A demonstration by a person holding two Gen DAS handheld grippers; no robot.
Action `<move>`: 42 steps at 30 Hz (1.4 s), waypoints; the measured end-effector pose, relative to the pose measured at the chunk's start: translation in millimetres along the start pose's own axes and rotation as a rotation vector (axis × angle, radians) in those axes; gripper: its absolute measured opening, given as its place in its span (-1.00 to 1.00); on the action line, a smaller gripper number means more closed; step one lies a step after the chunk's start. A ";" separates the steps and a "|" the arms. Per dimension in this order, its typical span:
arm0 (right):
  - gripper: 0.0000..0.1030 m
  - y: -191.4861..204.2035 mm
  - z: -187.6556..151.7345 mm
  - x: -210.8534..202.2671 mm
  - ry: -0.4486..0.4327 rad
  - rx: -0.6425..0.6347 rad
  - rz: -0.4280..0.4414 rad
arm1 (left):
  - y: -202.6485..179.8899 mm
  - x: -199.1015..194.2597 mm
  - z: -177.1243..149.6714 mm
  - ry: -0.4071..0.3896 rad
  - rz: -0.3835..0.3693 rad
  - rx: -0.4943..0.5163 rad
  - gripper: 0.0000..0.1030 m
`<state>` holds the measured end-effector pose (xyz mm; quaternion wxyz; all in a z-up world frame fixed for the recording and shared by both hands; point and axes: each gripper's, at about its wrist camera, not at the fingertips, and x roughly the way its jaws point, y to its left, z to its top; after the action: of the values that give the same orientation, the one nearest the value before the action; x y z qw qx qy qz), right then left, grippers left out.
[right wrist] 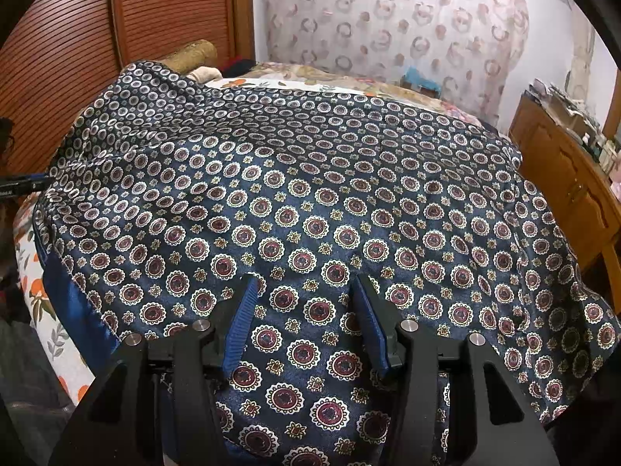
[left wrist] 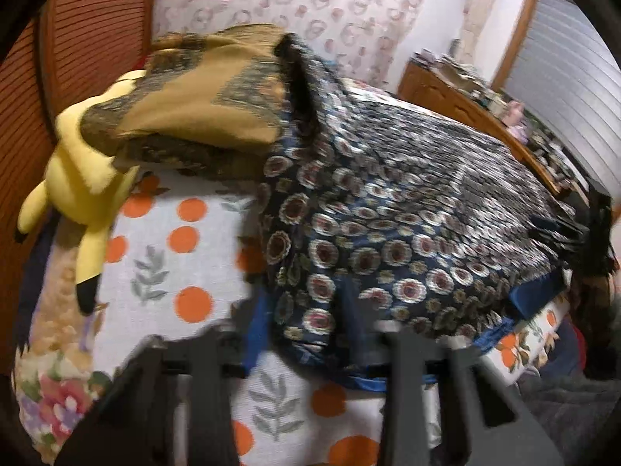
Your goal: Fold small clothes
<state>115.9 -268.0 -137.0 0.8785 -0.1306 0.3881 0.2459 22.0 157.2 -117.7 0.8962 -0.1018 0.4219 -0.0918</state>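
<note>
Jaws: left gripper [left wrist: 306, 334] pinching scarf [right wrist: 310, 194] hem, right gripper [right wrist: 306, 310] spread above it — slippery-looking cloth, may slide off bed [left wrist: 186, 240] w/ uneven pull.

In the left wrist view, bare orange-dotted white bedsheet [left wrist: 170, 233] lies open toward nine o'clock. A yellow plush toy [left wrist: 81, 190] and folded mustard cloth [left wrist: 202, 108] block eleven o'clock; the navy medallion-print scarf [left wrist: 388, 209] fills two o'clock.

We see our right gripper [right wrist: 308, 310] parted over the navy medallion scarf [right wrist: 310, 202], spread across the bed [right wrist: 46, 310].
</note>
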 end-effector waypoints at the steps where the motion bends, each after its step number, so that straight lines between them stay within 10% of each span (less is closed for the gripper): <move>1: 0.00 -0.2 0.1 0.0 0.000 0.001 0.001 | -1.2 1.1 1.1 0.007 -0.030 -0.002 -0.91; 25: 0.02 -23.9 -1.2 -13.9 -0.050 0.129 0.011 | -104.4 -22.4 103.9 -0.244 -0.268 0.153 -1.00; 42: 0.02 -86.0 -28.9 -100.2 -0.197 0.254 -0.100 | -318.7 17.7 178.5 -0.173 -0.539 0.434 -1.00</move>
<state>86.0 -386.0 -78.1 0.9330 -0.0130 0.3209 0.1624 146.4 -135.2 63.4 0.8730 -0.0242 0.2732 -0.4032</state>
